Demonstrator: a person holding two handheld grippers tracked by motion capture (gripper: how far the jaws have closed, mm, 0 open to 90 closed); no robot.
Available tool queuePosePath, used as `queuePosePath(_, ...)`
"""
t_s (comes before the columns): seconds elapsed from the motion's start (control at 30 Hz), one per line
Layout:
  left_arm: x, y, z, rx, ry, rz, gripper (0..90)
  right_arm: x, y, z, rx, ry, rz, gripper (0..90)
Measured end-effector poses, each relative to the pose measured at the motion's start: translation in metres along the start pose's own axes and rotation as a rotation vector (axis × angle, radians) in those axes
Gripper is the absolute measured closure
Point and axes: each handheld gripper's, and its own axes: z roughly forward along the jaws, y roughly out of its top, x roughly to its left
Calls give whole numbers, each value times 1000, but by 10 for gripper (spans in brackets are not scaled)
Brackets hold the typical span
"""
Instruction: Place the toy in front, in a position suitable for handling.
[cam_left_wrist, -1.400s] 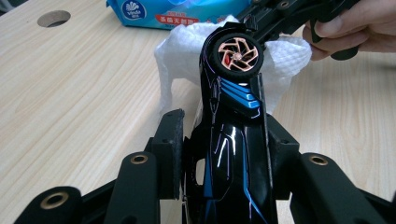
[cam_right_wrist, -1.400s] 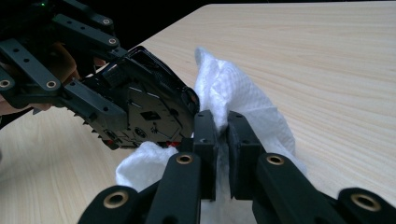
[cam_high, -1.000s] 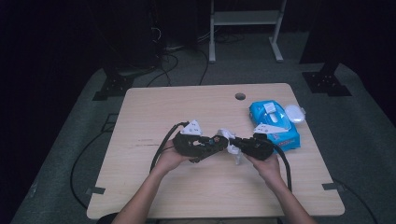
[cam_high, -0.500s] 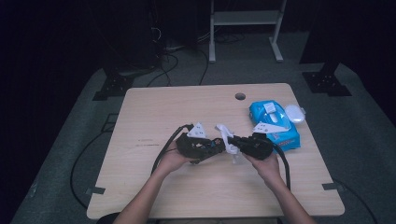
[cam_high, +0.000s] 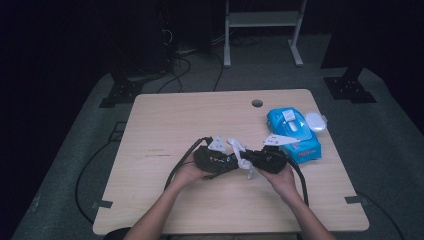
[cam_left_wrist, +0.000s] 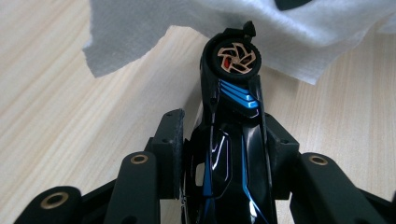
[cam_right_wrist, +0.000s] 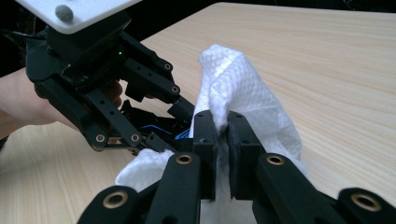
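My left gripper (cam_left_wrist: 225, 137) is shut on a black toy car (cam_left_wrist: 233, 116) with blue stripes, whose copper-rimmed wheel (cam_left_wrist: 236, 58) points away from the camera. A white wipe (cam_left_wrist: 280, 32) lies just beyond that wheel. My right gripper (cam_right_wrist: 222, 128) is shut on this wipe (cam_right_wrist: 243, 88), which stands up in a fold above its jaws. From the right gripper view the left gripper (cam_right_wrist: 172, 126) sits close in front, with the car (cam_right_wrist: 156, 129) between its fingers. In the high view both grippers (cam_high: 227, 161) (cam_high: 250, 159) meet tip to tip at the table's middle, the wipe (cam_high: 239, 150) between them.
A blue pack of wipes (cam_high: 295, 132) with a white lid lies on the wooden table (cam_high: 175, 120) at the right, just behind my right hand. A cable hole (cam_high: 257, 103) is near the far edge. Cables trail from both grippers toward the front.
My left gripper has sunk a little toward the table with the car, closing in on the wipe. The right gripper has stayed where it was.
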Motion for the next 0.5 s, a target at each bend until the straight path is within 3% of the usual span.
queuePosePath(0.33,5,-3,0,-14,-17,-40,566,-1,0,0,2,-2,4,826)
queuePosePath(0.5,10,-6,-6,-32,-52,-65,551,-2,-1,0,2,-4,6,826)
